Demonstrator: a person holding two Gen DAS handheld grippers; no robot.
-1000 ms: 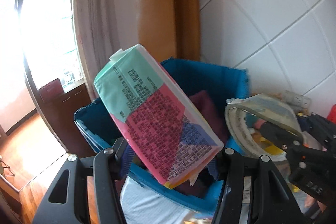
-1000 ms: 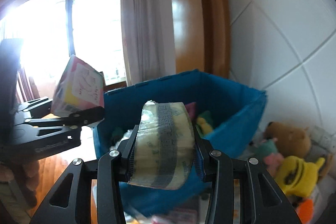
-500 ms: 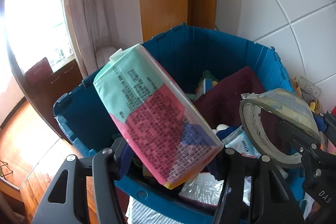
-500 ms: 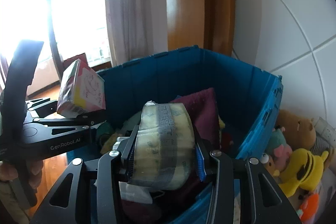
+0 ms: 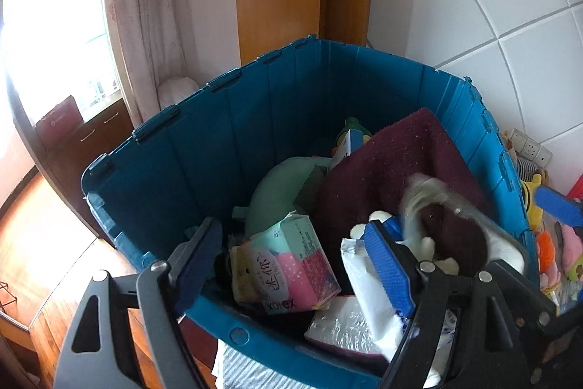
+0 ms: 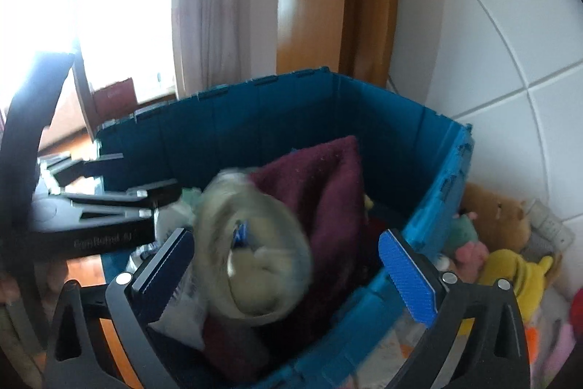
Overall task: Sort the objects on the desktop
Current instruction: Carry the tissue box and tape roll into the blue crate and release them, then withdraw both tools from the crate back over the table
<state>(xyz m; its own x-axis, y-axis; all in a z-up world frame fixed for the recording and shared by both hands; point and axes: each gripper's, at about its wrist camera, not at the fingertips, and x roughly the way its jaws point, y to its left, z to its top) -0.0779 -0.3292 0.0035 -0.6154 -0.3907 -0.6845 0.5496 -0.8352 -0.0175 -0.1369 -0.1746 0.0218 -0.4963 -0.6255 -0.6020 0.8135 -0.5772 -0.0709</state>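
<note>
Daylight is pouring in from the window [image 5: 47,35] on the left, blowing it out to white. Fisheye bending is curving the wall tiles [image 6: 510,35] and darkening corners. The tape roll [image 6: 255,250] is smearing with motion blur.

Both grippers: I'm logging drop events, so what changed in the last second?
Both opened. The left gripper released the tissue pack, now lying in the blue crate; the right gripper released the tape roll, blurred above the maroon towel. The crate stayed put.
</note>
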